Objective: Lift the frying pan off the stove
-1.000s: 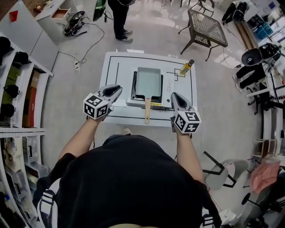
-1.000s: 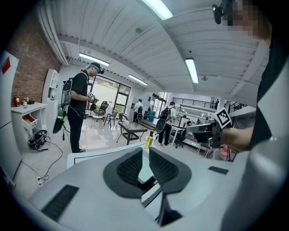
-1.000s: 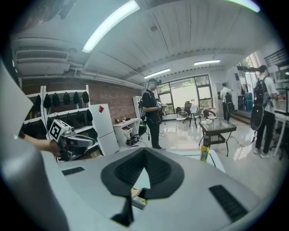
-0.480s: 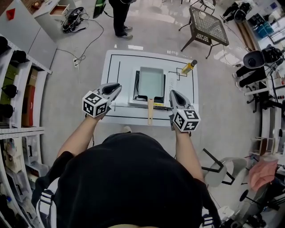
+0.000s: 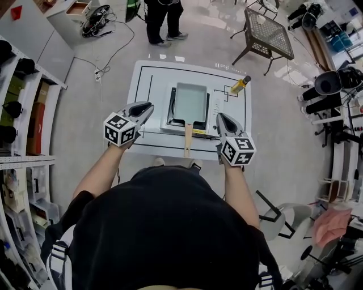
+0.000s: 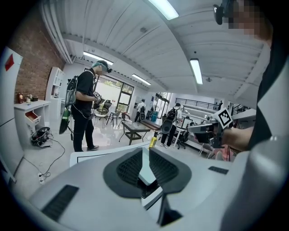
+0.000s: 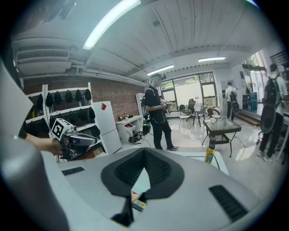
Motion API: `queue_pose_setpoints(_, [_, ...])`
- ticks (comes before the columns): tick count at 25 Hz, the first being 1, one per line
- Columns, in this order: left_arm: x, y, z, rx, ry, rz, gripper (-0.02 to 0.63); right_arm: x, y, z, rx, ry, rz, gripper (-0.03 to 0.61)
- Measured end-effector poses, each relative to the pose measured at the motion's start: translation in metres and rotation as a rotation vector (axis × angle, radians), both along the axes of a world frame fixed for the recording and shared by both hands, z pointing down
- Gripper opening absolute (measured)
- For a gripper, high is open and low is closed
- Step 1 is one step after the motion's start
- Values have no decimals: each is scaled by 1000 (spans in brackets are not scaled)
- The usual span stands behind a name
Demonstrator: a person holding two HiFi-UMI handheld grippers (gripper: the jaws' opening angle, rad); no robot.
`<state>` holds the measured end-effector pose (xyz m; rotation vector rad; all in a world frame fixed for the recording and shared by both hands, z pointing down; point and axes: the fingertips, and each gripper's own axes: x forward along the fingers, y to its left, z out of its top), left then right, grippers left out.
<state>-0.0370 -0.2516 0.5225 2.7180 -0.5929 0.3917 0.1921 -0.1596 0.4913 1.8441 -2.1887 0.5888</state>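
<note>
Head view, looking steeply down: a white bench stands on a pale floor, and a stove sits near its middle. The frying pan, rectangular with a grey inside, rests on the stove. Its wooden handle runs straight back toward the person holding the tools and ends close to the bench's near edge.

The left gripper is held over the bench to the left of the stove, apart from it, with its tip aimed at the pan's near left corner. The right gripper is held on the other side, its tip just beside the stove's near right corner. The handle lies between the two, and neither gripper touches it.

A yellow bottle lies at the far right of the bench, well apart from the pan. Beyond the bench a person in dark clothes stands on the floor, a dark mesh table is off to the far right, and shelves line the left side.

In the left gripper view, the black ribbed fingers are brought together at their tips with nothing held between them; only a sliver of the bench shows through the narrow wedge below. In the right gripper view, the fingers likewise meet at the tips and grip nothing.
</note>
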Motion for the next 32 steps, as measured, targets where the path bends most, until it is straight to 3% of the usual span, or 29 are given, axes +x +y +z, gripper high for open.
queue_pose_setpoints(15, [33,5,-9,12,-14,-103,52,47,-21,-4,12,-7,-98,5])
queue_pose_setpoints(32, [51,10,-8,4,-21,-172,52,71,-28,5,-3,-20,-153,5])
